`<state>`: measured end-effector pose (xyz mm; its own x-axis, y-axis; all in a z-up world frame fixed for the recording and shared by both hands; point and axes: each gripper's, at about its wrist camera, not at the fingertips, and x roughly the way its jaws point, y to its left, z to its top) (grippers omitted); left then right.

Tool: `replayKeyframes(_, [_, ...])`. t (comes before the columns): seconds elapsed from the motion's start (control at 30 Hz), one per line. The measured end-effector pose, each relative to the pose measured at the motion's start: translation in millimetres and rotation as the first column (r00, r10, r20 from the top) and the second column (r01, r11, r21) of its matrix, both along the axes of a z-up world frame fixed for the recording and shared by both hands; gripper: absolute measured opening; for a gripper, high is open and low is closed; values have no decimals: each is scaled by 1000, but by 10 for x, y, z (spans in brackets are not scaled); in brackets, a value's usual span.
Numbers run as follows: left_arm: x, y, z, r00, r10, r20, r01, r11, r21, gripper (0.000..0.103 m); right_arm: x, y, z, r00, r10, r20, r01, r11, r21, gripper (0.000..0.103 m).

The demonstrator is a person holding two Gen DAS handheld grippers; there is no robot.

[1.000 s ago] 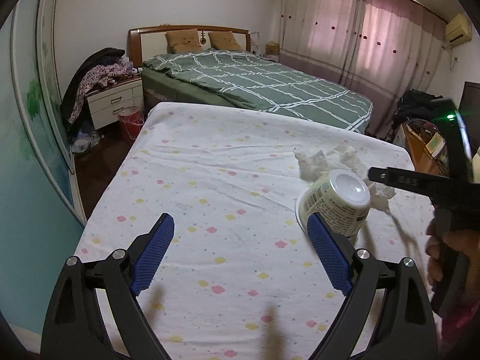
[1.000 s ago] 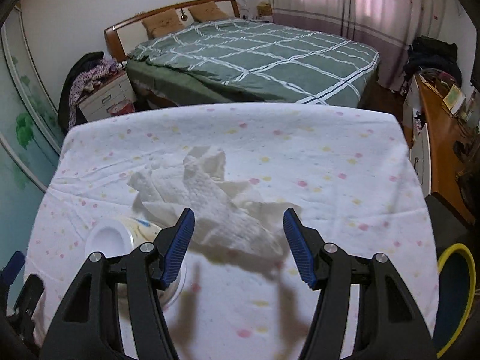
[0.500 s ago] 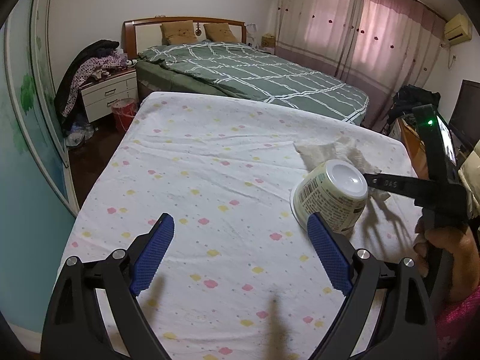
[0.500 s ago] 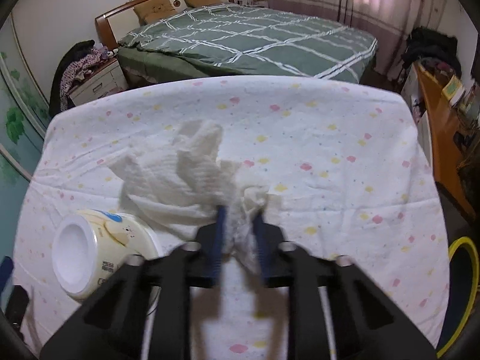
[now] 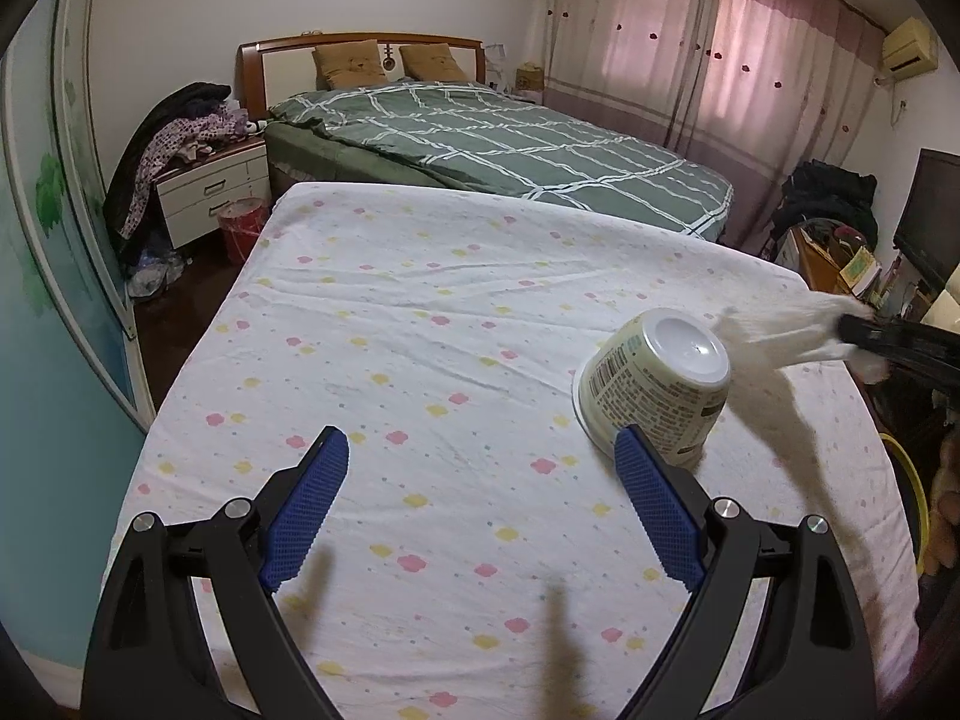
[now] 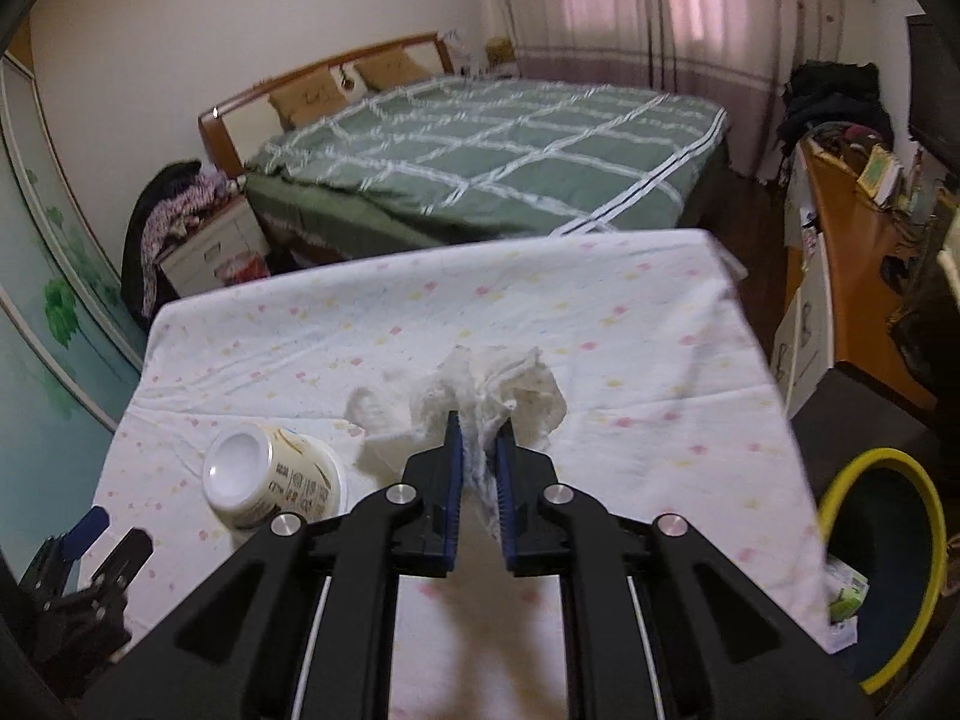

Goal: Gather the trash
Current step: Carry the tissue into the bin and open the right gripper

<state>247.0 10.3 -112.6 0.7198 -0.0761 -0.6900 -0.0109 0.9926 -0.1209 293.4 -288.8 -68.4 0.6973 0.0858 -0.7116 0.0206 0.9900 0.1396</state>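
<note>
While the right tongs (image 6: 478,441) were clamped on the crumpled tissue (image 6: 480,396), lifted off the table (image 6: 630,360), left tongs (image 5: 480,501) stood wide, empty. Next: drop in yellow-rimmed bin (image 6: 882,546); overturned cup (image 5: 654,387) remained.

White sheet (image 5: 420,324) dotted pink and yellow; green quilt (image 5: 510,144) with white check; cream cup (image 5: 654,390) (white base); white tissue (image 6: 498,390); possibly yellow-rimmed bin (image 6: 882,468).

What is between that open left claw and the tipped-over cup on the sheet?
Nothing visible. The left gripper hangs open over bare flowered sheet, and the cup lies just beyond its right finger. The right gripper, shut on the tissue wad, is off to the side.
</note>
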Motion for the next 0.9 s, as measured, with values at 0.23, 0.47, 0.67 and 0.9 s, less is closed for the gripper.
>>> replayKeyframes(0.23, [-30,-56,5,1000,-10,4,10,1000,16,89,-482,-436,71,990,-122,73,117,991,65,10])
replayKeyframes(0.47, [-66,-99,17,999,-29,15,29,999,24,89,-881,-1111,-50,933,-348,96,340,936,86,10])
replayKeyframes(0.67, [-52,-126,-2,999,-38,7,38,999,31,89,-1152,-1671,-78,847,-520,113,519,854,42,11])
replayKeyframes(0.9, [-31,-148,-34,999,-44,-1,44,998,37,89,-1301,-2089,-185,776,-624,94,627,779,6,11])
